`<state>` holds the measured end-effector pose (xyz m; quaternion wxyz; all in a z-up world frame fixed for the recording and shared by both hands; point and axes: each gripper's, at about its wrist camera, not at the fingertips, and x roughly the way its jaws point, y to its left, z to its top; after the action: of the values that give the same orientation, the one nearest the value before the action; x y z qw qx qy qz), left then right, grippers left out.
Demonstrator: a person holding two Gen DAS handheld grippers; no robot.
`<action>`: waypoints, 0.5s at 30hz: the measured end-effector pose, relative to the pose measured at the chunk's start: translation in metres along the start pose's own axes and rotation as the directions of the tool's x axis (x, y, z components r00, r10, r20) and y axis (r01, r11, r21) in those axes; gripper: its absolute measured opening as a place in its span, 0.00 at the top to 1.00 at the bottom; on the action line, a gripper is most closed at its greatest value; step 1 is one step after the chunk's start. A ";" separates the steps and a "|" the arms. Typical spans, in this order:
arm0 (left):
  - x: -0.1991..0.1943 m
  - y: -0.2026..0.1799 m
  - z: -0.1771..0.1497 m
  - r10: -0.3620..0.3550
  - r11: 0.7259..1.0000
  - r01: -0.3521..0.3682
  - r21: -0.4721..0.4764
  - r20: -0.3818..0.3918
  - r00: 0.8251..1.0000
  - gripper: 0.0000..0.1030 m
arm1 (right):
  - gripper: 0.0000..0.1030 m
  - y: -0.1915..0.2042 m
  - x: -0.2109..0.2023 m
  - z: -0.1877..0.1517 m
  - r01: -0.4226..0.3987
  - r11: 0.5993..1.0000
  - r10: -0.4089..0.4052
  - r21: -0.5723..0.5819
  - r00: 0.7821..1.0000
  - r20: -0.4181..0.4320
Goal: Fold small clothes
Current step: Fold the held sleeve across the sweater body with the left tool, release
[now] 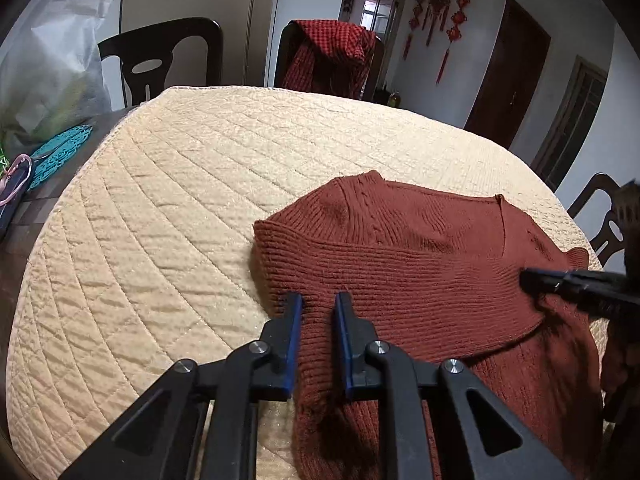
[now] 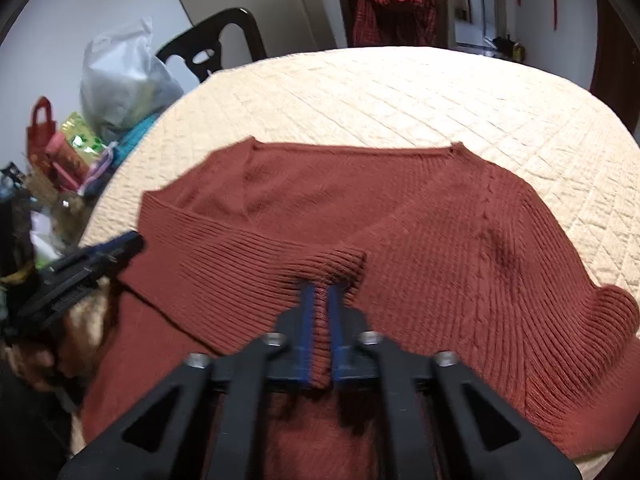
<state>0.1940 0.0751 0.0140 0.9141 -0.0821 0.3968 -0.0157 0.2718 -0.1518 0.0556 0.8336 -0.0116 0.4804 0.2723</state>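
A rust-red ribbed knit sweater (image 1: 420, 248) lies on the cream quilted table cover (image 1: 160, 200), its neckline toward the far side. In the left wrist view my left gripper (image 1: 318, 300) is shut on a bunched fold at the sweater's near left edge, and fabric fills the gap between its blue pads. The right gripper (image 1: 528, 276) reaches in from the right onto the knit. In the right wrist view the sweater (image 2: 280, 200) spreads wide, and my right gripper (image 2: 320, 296) is shut on a narrow raised ridge of its ribbed fabric. The left gripper (image 2: 120, 244) shows blurred at the sweater's left edge.
Dark wooden chairs (image 1: 160, 60) stand behind the table, one draped with a red checked garment (image 1: 336, 52). A plastic bag (image 1: 48, 68), a teal mat (image 1: 56, 152) and small clutter (image 2: 68, 152) crowd the table's left side. Another chair (image 1: 608, 220) stands at the right.
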 end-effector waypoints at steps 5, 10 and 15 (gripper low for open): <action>0.005 0.003 0.001 0.006 1.000 -0.006 0.003 0.000 1.000 0.82 | 0.97 -0.011 0.002 0.006 0.006 1.000 -0.006 0.003 1.000 0.001; -0.013 0.000 0.002 0.002 1.000 -0.002 0.010 0.039 0.999 0.82 | 0.92 -0.011 -0.013 -0.001 0.026 1.000 -0.027 0.012 0.999 0.020; -0.017 -0.012 0.004 -0.037 0.999 0.036 0.039 0.029 0.999 0.82 | 0.91 -0.003 -0.015 -0.008 0.009 1.000 -0.009 -0.010 1.000 -0.007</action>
<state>0.1862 0.0659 0.0309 0.9209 -0.0722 0.3812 -0.0388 0.2609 -0.1636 0.0624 0.8331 -0.0188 0.4820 0.2708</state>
